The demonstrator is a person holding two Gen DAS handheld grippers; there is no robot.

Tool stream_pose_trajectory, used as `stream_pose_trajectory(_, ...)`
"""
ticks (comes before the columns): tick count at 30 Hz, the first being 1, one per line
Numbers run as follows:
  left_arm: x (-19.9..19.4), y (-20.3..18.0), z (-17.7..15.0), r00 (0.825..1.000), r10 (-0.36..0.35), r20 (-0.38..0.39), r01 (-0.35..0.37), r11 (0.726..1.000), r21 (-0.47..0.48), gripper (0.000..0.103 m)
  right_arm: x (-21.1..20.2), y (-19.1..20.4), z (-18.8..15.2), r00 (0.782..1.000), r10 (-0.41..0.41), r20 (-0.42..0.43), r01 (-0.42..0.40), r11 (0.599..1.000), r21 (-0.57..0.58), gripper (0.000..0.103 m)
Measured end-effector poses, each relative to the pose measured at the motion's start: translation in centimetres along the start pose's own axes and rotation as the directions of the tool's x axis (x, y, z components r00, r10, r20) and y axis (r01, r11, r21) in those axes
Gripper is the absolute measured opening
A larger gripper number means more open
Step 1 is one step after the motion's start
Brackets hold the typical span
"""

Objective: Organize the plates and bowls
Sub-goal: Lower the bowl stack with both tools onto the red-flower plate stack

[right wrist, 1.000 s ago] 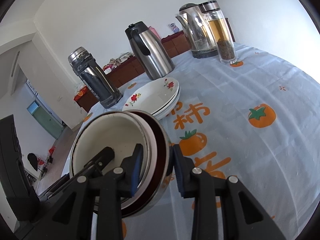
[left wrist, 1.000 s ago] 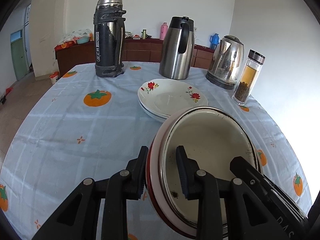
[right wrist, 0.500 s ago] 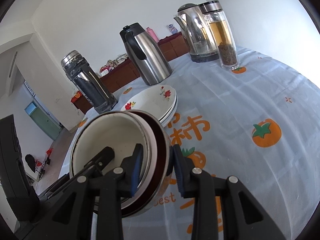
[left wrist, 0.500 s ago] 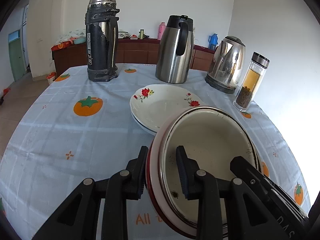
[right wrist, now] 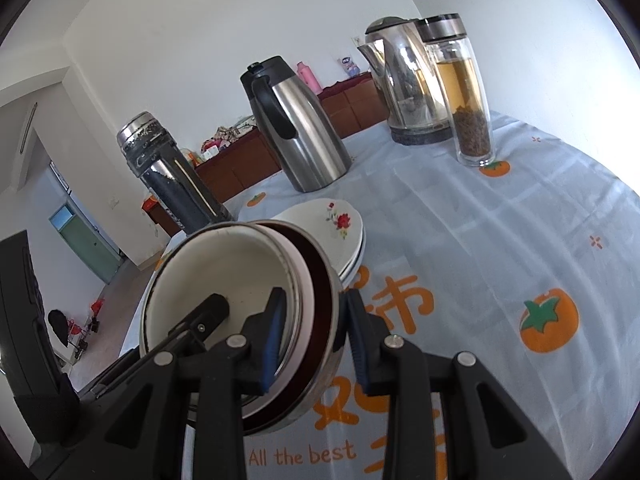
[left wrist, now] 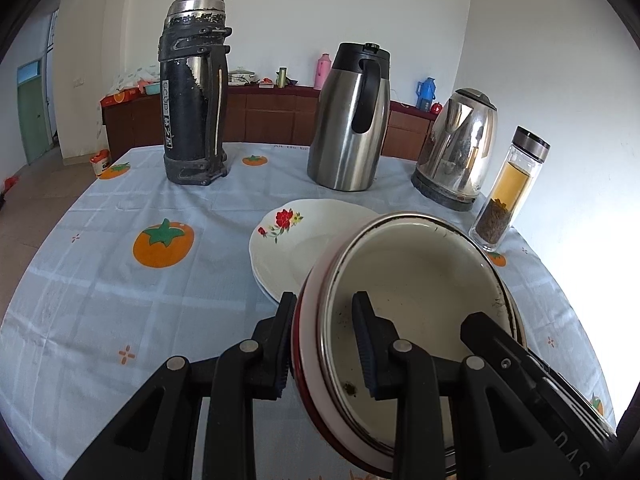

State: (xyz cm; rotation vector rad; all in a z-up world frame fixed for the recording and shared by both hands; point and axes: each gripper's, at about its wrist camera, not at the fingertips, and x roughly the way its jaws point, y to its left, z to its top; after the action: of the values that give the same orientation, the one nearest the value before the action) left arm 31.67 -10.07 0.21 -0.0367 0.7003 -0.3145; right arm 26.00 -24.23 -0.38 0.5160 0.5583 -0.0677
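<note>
A table (left wrist: 100, 300) under a pale blue cloth printed with orange persimmons carries, along its far edge, a black flask (left wrist: 194, 92), a steel jug (left wrist: 352, 120), a kettle (left wrist: 458, 148) and a tea bottle (left wrist: 510, 192). Stacked floral plates (left wrist: 296, 240) sit mid-table.

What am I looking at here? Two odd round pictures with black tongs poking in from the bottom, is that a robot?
No robot: a person holds a two-fingered tool in each hand, and each tool carries a wide-angle camera. One picture comes from the left gripper, the other from the right gripper. Both have their jaws clamped on opposite rims of the same stack of bowls, lifted above a tablecloth. Just behind are flowered white plates, then a black flask, a steel jug, a kettle and a tea bottle.
</note>
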Motion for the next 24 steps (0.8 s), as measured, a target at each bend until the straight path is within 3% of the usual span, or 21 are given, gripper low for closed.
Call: stream_pose_trajectory(24, 3.8, -0.3, 3.0, 1.0, -0.014, 0.0, 0.014, 0.999, -0.032, 0.031, 3.5, -0.3, 3.6, 1.0, -0.009, 0.013, 0.009, 1.0, -0.027, 0.031)
